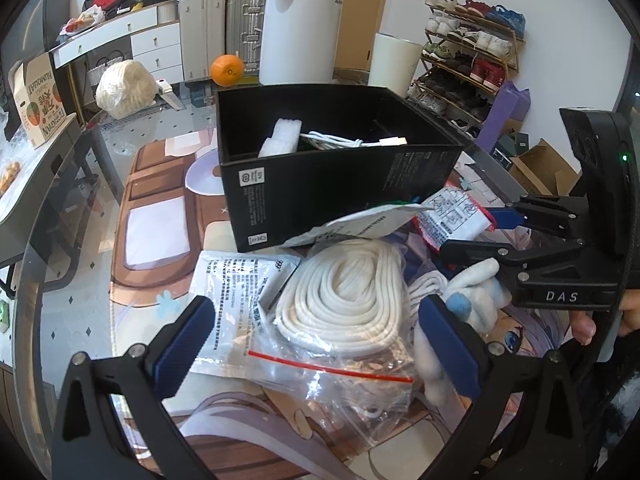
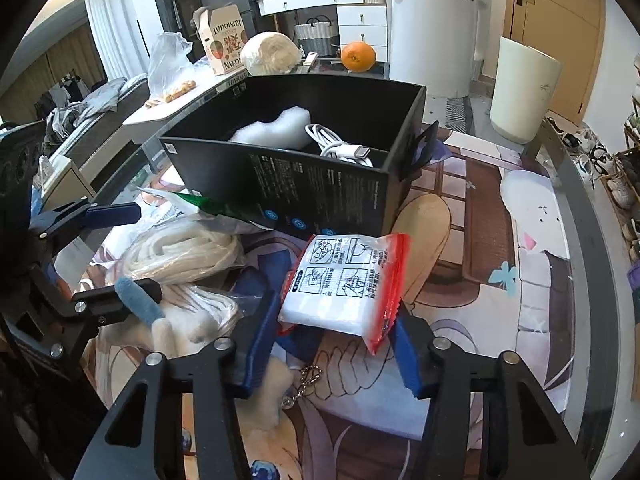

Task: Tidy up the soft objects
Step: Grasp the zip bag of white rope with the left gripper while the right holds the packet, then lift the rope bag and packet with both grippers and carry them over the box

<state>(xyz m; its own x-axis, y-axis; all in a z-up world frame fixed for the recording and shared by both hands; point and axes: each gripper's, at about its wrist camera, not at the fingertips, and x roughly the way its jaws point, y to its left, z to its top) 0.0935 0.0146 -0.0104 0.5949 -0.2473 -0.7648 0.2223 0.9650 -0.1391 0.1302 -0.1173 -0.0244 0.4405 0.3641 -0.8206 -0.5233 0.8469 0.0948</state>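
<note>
red-edged plastic is showing between the blue pads of the right gripper [image 2: 336, 344]: a small white packet [image 2: 346, 284] printed with instruction panels is sitting in the jaws, tilted, its lower corners meeting both pads, so the claw is gripping the packet. the packet is hanging just in front of the black box [image 2: 320, 184], close to its near wall and lifted off the printed mat [image 2: 500, 264]. inside the box a white cable [image 2: 340, 146] and a piece of white foam [image 2: 276, 128] are lying.

the left gripper [image 1: 316, 336] is standing wide open, its blue pads touching nothing. a coil of white rope [image 1: 344, 296] in a clear zip bag [image 1: 340, 376] is lying between and just ahead of its fingers, and a white and blue plush toy [image 1: 472, 292] is resting against the right-side finger. a flat white pouch [image 1: 240, 292] is lying beside the rope, near the left-side pad. an orange [image 1: 227, 70] is sitting behind the box.
</note>
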